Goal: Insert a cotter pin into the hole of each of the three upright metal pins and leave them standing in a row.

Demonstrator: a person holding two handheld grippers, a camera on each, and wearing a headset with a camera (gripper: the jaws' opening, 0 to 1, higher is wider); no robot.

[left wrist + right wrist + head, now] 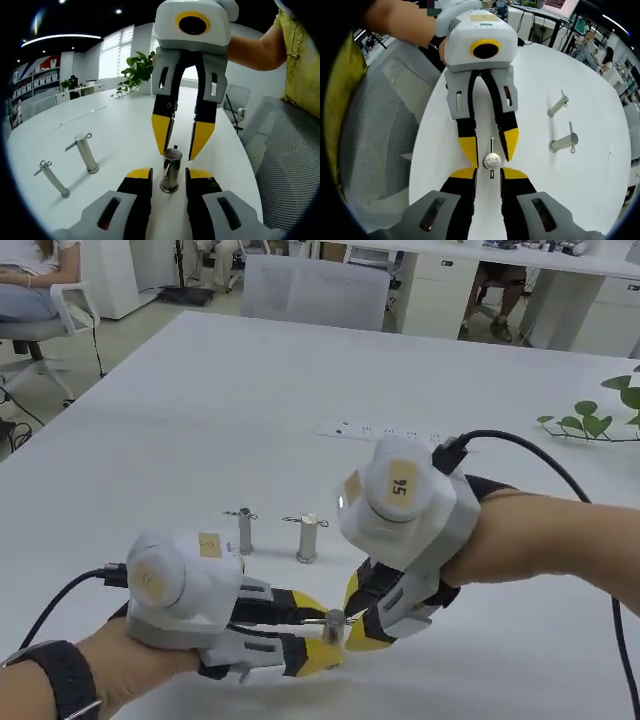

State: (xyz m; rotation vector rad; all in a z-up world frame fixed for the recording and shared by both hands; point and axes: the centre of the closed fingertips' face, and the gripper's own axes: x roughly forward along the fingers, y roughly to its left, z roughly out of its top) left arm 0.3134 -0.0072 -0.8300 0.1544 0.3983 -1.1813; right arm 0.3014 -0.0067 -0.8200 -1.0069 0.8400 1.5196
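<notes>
The number 56 is printed on a round tan sticker [400,485] on top of the right gripper [352,625]. The left gripper's [325,637] stickers are too blurred to read.

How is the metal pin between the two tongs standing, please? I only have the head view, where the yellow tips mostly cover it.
Observer: In the left gripper view the metal pin stands upright on the table, between the tips of the left tongs.
Operator: Thank you. Is a cotter pin in it yet?
Observer: In the right gripper view a thin cotter pin sticks out on two opposite sides of the pin's round head, so it seems to be through the hole.
Operator: Are the right tongs holding that cotter pin?
Observer: The left gripper view shows the right tongs with tips apart, flanking the pin's top, so apparently not.
</notes>
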